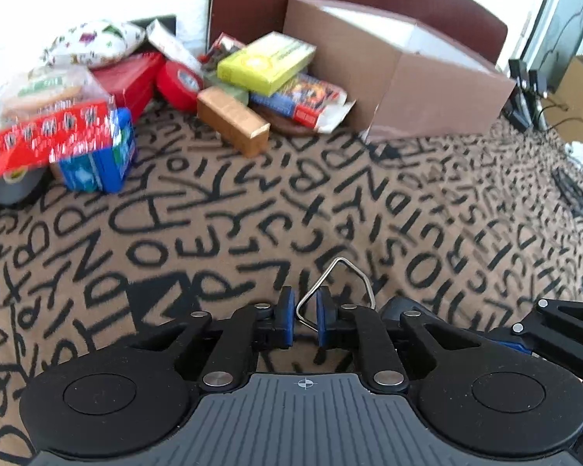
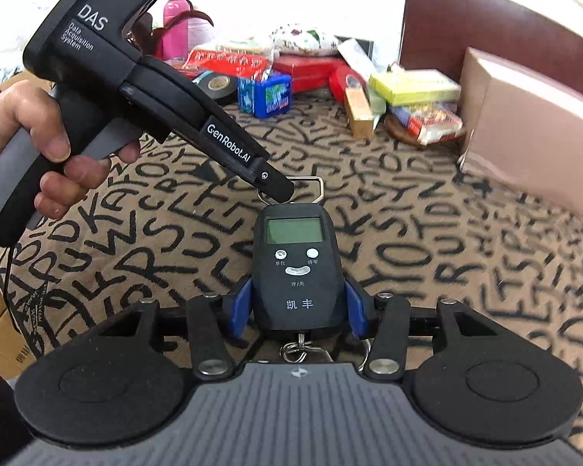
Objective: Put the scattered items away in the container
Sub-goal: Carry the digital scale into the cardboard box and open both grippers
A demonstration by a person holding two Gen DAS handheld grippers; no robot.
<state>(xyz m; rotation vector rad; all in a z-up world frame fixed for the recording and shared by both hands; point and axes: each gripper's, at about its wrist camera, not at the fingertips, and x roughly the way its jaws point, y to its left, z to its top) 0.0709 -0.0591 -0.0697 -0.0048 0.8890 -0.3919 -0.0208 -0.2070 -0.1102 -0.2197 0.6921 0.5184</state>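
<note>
I'm clamping my right gripper [image 2: 298, 306] around the hand scale [image 2: 297, 268], hard and slick, above the bed's [image 2: 427, 233] middle; my left gripper [image 1: 305, 316] is pinching its wire loop [image 1: 340, 279].

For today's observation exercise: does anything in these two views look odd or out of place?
Yes. One hanging scale is held by both grippers at once: the right gripper clamps its body, the left gripper pinches its metal ring. Also, the red-blue carton beside the cardboard box has its end flap open.
</note>
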